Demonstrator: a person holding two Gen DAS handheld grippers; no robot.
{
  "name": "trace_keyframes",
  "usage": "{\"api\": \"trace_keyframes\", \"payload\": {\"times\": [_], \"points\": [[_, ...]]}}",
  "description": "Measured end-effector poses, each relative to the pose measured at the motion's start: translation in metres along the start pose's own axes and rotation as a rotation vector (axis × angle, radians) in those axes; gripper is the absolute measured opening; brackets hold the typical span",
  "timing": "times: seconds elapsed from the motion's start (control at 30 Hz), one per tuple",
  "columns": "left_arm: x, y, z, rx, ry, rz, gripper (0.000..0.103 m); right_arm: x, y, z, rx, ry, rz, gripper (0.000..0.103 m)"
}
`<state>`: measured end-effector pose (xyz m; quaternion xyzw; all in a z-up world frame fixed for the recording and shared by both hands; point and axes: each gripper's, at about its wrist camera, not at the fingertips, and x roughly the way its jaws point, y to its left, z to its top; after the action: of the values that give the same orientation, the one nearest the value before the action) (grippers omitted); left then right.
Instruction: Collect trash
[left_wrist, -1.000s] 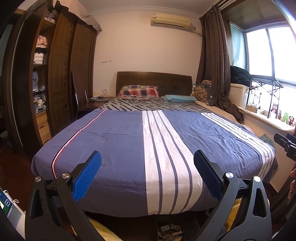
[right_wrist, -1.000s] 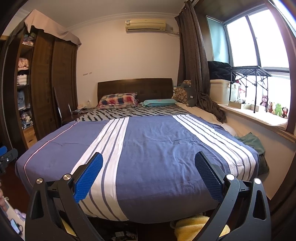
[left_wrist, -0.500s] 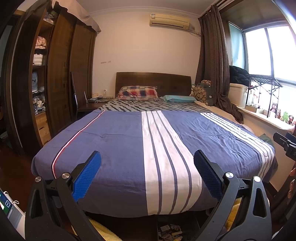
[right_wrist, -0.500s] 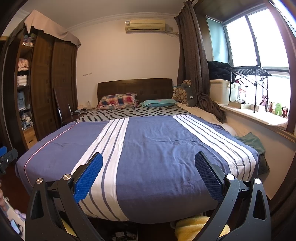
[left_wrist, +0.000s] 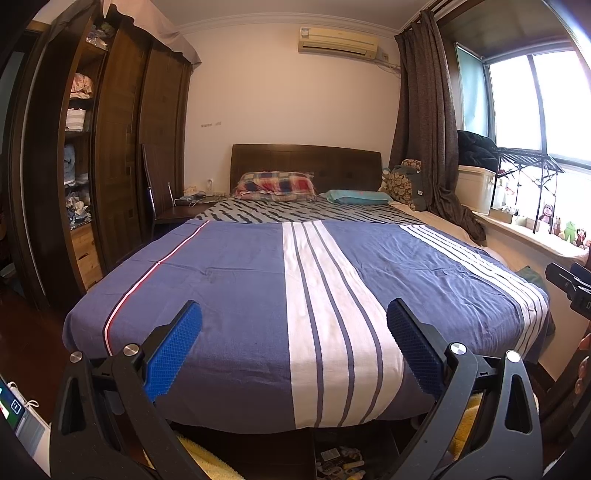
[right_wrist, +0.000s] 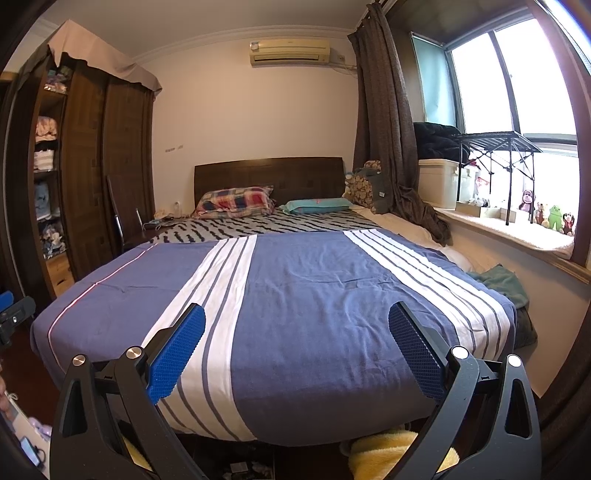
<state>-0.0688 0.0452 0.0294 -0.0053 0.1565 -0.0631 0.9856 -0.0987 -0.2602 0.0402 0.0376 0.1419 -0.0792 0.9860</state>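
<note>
My left gripper (left_wrist: 293, 314) is open and empty, held at the foot of a bed (left_wrist: 240, 280) with a blue and white striped cover. My right gripper (right_wrist: 295, 317) is also open and empty, to the right of the left one, facing the same bed (right_wrist: 314, 295). Small scraps and packets (left_wrist: 338, 461) lie on the floor under the bed's foot; they also show in the right wrist view (right_wrist: 240, 469). No trash shows on the bed cover.
A dark wooden wardrobe (left_wrist: 122, 147) stands along the left wall. A chair and bedside table (left_wrist: 166, 214) sit by the headboard. A window sill (right_wrist: 517, 229) with toys and a folding rack runs along the right. Yellow towels (right_wrist: 384, 450) lie on the floor.
</note>
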Motion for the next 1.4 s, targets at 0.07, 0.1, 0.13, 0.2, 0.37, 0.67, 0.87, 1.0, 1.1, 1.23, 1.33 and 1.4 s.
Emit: {"api": "trace_keyframes", "payload": {"times": [0.07, 0.1, 0.13, 0.2, 0.37, 0.67, 0.87, 1.0, 1.1, 1.23, 1.33, 1.4], "points": [[0.0, 0.0, 0.0, 0.0, 0.0, 0.0, 0.095, 0.0, 0.0, 0.0, 0.0, 0.0, 0.0, 0.1], [0.0, 0.001, 0.0, 0.0, 0.0, -0.001, 0.095, 0.0, 0.0, 0.0, 0.0, -0.001, 0.0, 0.1], [0.001, 0.001, 0.0, 0.0, 0.0, -0.001, 0.095, 0.0, 0.001, 0.0, 0.0, -0.001, 0.0, 0.1], [0.001, 0.002, 0.0, -0.001, 0.0, -0.001, 0.095, 0.0, 0.0, -0.001, 0.001, -0.001, 0.0, 0.1], [0.001, 0.002, 0.0, 0.001, 0.0, -0.001, 0.095, 0.0, 0.0, 0.0, 0.001, -0.001, 0.001, 0.1], [-0.001, 0.003, 0.001, 0.0, -0.004, -0.001, 0.095, 0.0, -0.001, 0.0, 0.001, -0.001, 0.002, 0.1], [0.0, 0.004, 0.002, -0.003, 0.005, 0.0, 0.095, 0.0, 0.0, 0.0, 0.001, 0.0, 0.0, 0.1], [-0.003, 0.007, 0.004, -0.011, -0.019, 0.019, 0.095, 0.001, -0.001, 0.0, -0.003, 0.006, -0.006, 0.1], [-0.004, 0.011, 0.005, -0.036, -0.024, 0.015, 0.095, 0.001, -0.002, -0.001, -0.001, 0.013, -0.006, 0.1], [-0.001, 0.015, 0.007, -0.051, -0.017, 0.035, 0.095, 0.001, -0.002, 0.0, -0.004, 0.014, -0.004, 0.1], [-0.001, 0.016, 0.006, -0.05, -0.027, 0.031, 0.095, 0.003, -0.003, 0.0, -0.001, 0.019, -0.005, 0.1], [-0.002, 0.015, 0.006, -0.046, -0.035, 0.02, 0.095, 0.004, -0.004, 0.0, 0.001, 0.021, -0.006, 0.1]]}}
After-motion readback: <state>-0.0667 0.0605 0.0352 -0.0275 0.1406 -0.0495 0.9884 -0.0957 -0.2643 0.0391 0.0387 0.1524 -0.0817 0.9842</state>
